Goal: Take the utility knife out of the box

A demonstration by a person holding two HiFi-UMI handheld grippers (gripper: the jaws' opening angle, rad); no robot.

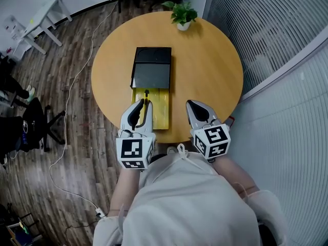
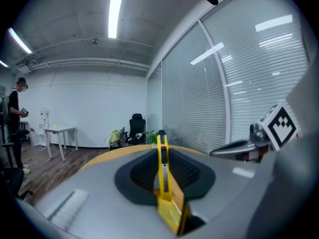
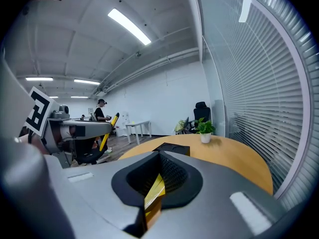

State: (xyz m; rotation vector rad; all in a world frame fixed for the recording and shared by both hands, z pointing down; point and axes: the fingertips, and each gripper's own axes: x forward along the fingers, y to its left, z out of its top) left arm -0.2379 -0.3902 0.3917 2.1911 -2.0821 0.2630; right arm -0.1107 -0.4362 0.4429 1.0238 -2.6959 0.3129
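Observation:
The box lies on the round wooden table: a black lid toward the far side and a yellow inner tray pulled out toward me. My left gripper hovers over the tray's near left part, shut on the yellow and black utility knife. In the left gripper view the knife stands upright between the jaws of that gripper. My right gripper hangs over the table edge right of the tray, jaws together with nothing in them. From the right gripper view the knife and black box show.
A small potted plant stands at the table's far edge. A glass wall with blinds runs close along the right. White desks and a cable on the wood floor lie to the left. A person stands far off.

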